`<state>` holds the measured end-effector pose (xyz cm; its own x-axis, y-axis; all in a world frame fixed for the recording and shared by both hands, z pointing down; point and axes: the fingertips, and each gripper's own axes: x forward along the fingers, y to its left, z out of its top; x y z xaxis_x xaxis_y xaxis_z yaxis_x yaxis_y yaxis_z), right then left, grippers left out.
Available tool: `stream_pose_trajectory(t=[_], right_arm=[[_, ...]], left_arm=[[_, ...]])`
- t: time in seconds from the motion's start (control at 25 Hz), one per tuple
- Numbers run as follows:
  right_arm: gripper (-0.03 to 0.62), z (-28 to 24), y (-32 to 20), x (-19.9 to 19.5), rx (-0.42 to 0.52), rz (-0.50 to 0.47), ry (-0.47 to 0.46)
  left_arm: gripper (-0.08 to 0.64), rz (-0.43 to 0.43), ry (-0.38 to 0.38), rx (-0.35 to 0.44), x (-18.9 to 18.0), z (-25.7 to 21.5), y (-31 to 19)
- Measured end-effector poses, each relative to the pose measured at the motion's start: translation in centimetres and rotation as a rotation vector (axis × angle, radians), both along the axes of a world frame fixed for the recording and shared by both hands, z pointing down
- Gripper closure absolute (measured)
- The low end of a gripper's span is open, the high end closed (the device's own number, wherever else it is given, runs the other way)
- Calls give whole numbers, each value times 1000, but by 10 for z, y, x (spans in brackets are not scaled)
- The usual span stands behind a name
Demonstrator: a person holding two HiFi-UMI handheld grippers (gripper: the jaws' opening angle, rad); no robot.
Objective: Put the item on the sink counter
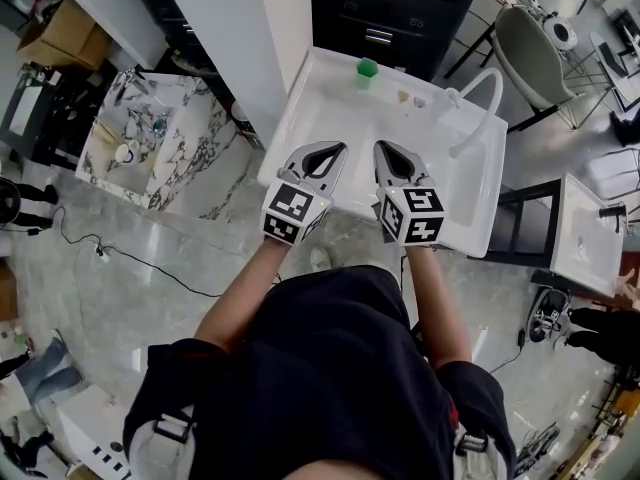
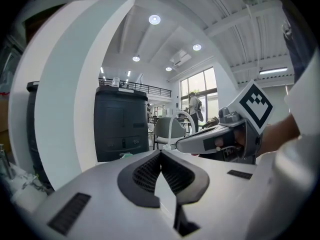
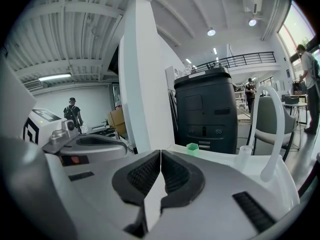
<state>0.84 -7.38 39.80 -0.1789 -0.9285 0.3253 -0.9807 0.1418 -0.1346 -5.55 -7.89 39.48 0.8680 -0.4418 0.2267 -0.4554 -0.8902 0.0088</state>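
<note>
A small green cup (image 1: 366, 71) stands on the far rim of the white sink counter (image 1: 300, 98); it also shows in the right gripper view (image 3: 192, 147). Beside it at the right rises a white curved faucet (image 1: 480, 96) (image 3: 267, 134). My left gripper (image 1: 333, 152) (image 2: 160, 154) and right gripper (image 1: 386, 150) (image 3: 160, 154) hover side by side over the near half of the basin. Both are shut, pads together, with nothing between them. In the left gripper view the right gripper (image 2: 220, 139) sits close at the right.
Two small items (image 1: 410, 97) lie by the faucet base, one a clear cup (image 3: 243, 151). A black cabinet (image 1: 390, 8) and a white pillar (image 1: 250, 28) stand behind the sink. A marble sink (image 1: 150, 148) is at left, a chair (image 1: 530, 53) and another white sink (image 1: 585, 233) at right.
</note>
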Motion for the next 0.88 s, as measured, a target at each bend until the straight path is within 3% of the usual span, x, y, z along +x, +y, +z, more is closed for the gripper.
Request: stream_pose_trajectory(t=[0.48,0.88], right_arm=[[558,-15,30,20,28,-18,-1],[558,-26,88,28,47,-59,7]], left_arm=[[546,-14,-6,17,25,-10,23],[546,-50,-13,20,31,-17,79]])
